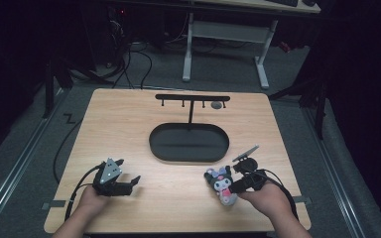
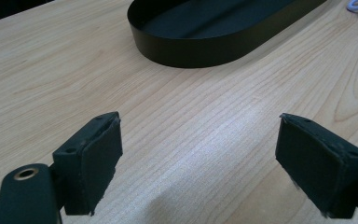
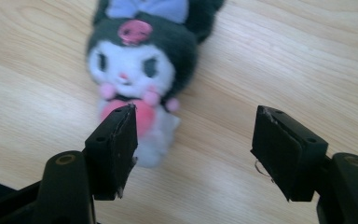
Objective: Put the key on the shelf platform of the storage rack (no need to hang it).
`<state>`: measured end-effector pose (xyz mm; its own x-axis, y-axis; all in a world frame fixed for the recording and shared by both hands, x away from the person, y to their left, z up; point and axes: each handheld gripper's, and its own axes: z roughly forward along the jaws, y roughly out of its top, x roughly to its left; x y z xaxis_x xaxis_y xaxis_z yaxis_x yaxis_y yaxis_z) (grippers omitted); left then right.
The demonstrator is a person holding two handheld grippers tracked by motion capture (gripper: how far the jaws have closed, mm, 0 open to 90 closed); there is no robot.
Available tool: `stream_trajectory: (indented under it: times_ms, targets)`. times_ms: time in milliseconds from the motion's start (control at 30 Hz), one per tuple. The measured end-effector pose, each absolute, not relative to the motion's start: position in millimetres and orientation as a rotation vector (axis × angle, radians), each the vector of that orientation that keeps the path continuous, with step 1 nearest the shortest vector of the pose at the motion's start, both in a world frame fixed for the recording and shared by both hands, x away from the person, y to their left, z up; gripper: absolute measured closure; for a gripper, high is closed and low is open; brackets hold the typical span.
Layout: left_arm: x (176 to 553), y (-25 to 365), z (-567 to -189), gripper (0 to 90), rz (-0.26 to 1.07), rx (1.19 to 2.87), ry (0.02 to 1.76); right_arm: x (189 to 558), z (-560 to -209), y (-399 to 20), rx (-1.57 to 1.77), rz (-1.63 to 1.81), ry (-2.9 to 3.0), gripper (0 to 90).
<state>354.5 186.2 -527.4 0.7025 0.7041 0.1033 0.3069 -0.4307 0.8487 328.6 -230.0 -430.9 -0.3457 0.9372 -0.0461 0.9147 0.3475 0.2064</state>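
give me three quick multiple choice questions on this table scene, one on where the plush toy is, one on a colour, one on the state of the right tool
1. Where does the plush toy lie?
A. inside the oval tray
B. on the table by the right tool
C. hanging from the rack

2. What colour is the oval tray?
A. black
B. white
C. red

3. How does the right tool stand?
A. shut on the toy
B. shut with nothing in it
C. open, nothing clamped

Answers:
1. B, the toy rests on the wood of the table next to the right tool in the high view, outside the tray.
2. A, its wall and floor are black in the high view and the left gripper view.
3. C, the right gripper view shows the jaws wide apart, with bare wood in the gap and the toy beyond the left jaw.
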Motion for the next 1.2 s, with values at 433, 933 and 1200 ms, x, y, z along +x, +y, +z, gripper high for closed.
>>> stream_trajectory:
  times_ms: [433,933,1200]
  targets:
    - [354.6,186.6,-527.3,15.4,0.567,2.027,0.775,333.0,-451.1,-202.1,1.661,0.201,2.534,26.0]
    - [354.4,186.6,-527.2,15.4,0.568,2.029,0.773,339.3,-480.8,-196.3,1.695,0.133,2.565,28.6]
    - [354.3,186.6,-527.3,15.4,0.567,2.031,0.772,339.4,-488.3,-196.4,1.658,0.124,2.562,42.2]
